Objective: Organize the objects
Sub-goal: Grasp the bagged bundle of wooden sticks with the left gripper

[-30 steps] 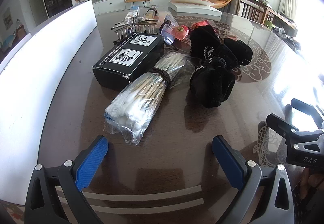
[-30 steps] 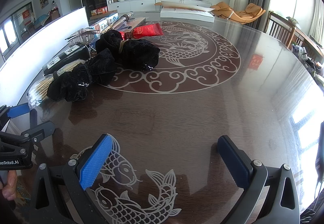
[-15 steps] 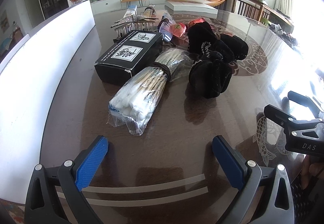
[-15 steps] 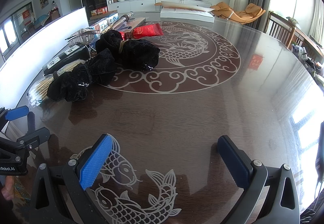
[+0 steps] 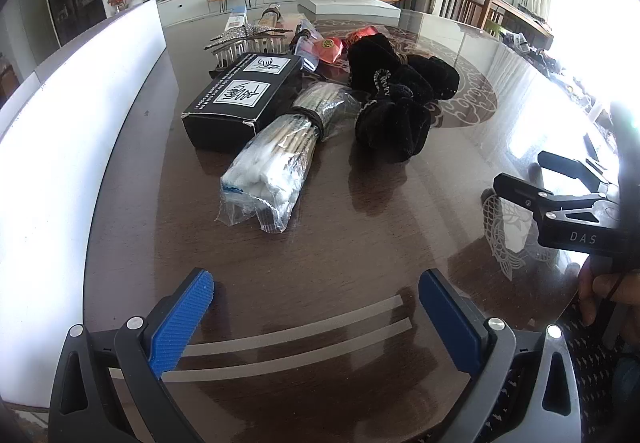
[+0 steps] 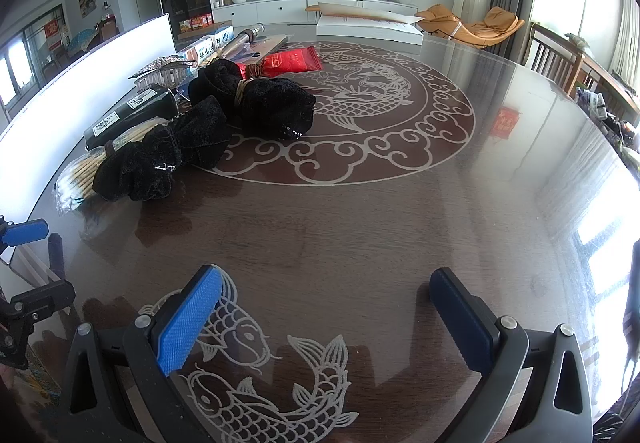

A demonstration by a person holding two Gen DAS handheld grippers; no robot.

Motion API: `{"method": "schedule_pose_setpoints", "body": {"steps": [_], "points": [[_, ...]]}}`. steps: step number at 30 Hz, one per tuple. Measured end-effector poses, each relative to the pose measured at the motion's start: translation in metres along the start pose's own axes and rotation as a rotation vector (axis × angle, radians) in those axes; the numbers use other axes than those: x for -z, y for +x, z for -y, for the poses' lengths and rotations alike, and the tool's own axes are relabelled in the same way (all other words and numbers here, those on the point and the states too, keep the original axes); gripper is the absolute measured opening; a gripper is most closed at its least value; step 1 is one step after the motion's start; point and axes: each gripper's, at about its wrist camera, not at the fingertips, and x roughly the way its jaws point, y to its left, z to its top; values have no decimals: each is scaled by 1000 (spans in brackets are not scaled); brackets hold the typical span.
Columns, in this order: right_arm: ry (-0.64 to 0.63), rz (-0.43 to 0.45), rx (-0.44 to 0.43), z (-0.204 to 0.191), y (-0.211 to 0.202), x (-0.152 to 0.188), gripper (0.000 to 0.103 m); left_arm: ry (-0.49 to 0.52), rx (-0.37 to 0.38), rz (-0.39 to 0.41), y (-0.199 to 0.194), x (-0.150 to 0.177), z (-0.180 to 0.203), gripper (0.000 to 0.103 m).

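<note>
A row of objects lies along the left side of the dark round table (image 5: pixel 360 235). Nearest is a clear bag of cotton swabs (image 5: pixel 276 163) (image 6: pixel 76 179), tied with a band. Behind it sits a black box (image 5: pixel 244 99) (image 6: pixel 128 115) with white labels. Two black velvet pouches (image 5: pixel 394 127) (image 6: pixel 160 159) lie to the right of the bag, the farther pouch (image 6: pixel 272 103) tied with a cord. My left gripper (image 5: pixel 316 303) hovers open, short of the swab bag. My right gripper (image 6: pixel 328 299) is open too, over the fish pattern, holding nothing.
Farther back lie a jewelled hair comb (image 5: pixel 248 37), a red packet (image 6: pixel 292 61), a red pouch (image 5: pixel 328 49), a metal tube (image 6: pixel 244 35) and small cartons (image 6: pixel 204 49). A white panel (image 5: pixel 60 131) borders the table's left edge. A white box (image 6: pixel 368 27) stands at the far side.
My left gripper has drawn back slightly and turned, so the objects sit a little higher and farther in its view. The right gripper has stayed put.
</note>
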Motion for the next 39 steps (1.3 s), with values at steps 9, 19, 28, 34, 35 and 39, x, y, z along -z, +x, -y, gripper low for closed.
{"method": "schedule_pose_setpoints", "body": {"steps": [9,19,28,34,35,39], "points": [[0,0,0,0,0,0,103,61,-79,60,3,-51,-6,103],[-1,0,-3,0,0,0,103,-34,-54,-47,24,-48,2,35],[-1,1,-2,0,0,0,103,-11,-40,-60,5,-14,16,52],[-1,1,-3,0,0,0,103,26,-49,-72,12,-25,20,56],[-1,1,-3,1,0,0,103,27,-54,-60,9,-25,21,37],[-15,-12,-18,3,0,-3,103,-2,-64,-31,3,-17,18,28]]}}
